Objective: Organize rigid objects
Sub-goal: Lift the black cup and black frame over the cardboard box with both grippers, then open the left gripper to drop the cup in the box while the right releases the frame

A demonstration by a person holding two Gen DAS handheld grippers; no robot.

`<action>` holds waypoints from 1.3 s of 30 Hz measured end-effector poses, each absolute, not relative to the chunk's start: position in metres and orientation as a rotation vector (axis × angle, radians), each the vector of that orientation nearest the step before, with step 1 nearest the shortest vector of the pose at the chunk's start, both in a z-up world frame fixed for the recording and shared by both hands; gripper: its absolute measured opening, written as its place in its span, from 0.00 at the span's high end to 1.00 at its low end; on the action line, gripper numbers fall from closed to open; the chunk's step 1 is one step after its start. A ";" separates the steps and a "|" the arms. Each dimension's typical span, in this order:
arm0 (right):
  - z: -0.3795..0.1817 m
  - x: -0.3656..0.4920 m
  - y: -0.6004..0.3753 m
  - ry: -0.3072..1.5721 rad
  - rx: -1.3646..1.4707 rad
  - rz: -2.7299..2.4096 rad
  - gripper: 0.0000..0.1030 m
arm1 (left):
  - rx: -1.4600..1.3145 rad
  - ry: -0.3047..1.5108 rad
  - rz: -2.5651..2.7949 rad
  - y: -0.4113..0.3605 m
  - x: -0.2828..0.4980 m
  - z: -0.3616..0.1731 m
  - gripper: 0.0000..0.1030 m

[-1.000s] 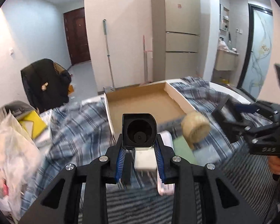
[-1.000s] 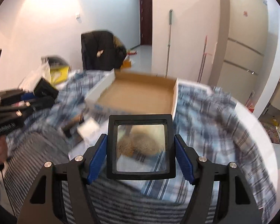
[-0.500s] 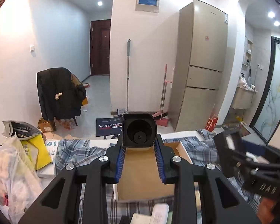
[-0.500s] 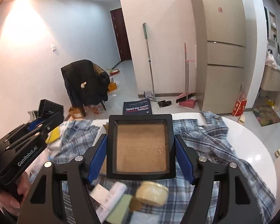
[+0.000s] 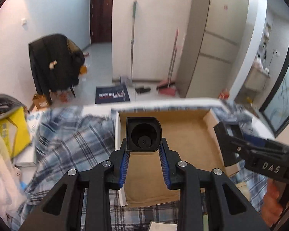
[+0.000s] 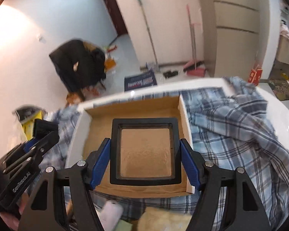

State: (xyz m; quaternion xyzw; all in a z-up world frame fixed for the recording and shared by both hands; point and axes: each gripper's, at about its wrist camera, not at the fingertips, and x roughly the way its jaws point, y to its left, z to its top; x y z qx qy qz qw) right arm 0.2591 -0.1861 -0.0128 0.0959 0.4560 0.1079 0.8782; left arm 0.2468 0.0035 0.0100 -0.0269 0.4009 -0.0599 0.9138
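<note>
Two handheld grippers hover over a shallow cardboard tray [image 5: 190, 134] with white outer walls and a brown floor, which sits on a round white table [image 6: 279, 111] draped with a blue plaid cloth [image 6: 231, 127].

The left gripper [image 5: 143, 152] has its jaws narrowed onto a small black holder [image 5: 143, 136], a squarish block with a round hollow facing the camera. Its blue ribbed pads [image 5: 125, 163] press against the holder's two sides. The holder is held above the tray floor, towards the tray's left wall.

The right gripper [image 6: 145, 161] has its jaws set wider, clamping a black square frame [image 6: 145, 152] with a clear window in the middle, through which the brown tray floor shows. The frame is held over the middle of the tray, its blue pads [image 6: 100, 165] touching the frame's left and right edges.

Each gripper appears at the side of the other's view: the right gripper over the tray's right wall, the left gripper beyond the tray's left wall.

At the near edge of the table, below the tray, lie a few blurred pale items that cannot be identified.

Beyond the table are a dark chair [image 5: 55, 63] draped with clothing, a mop [image 5: 133, 38] leaning on the wall, and a tall fridge [image 5: 217, 38]
</note>
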 end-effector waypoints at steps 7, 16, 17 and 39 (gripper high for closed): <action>-0.039 0.270 -0.183 1.048 0.188 0.277 0.33 | -0.047 0.985 -0.141 -0.008 0.260 -0.034 0.69; -0.046 0.273 -0.186 1.074 0.194 0.268 0.33 | -0.009 1.060 -0.114 -0.019 0.264 -0.055 0.69; -0.048 0.274 -0.185 1.087 0.208 0.283 0.33 | -0.004 1.068 -0.114 -0.020 0.265 -0.056 0.69; -0.063 0.277 -0.175 1.132 0.177 0.291 0.33 | 0.036 0.795 -0.039 -0.014 0.246 -0.007 0.24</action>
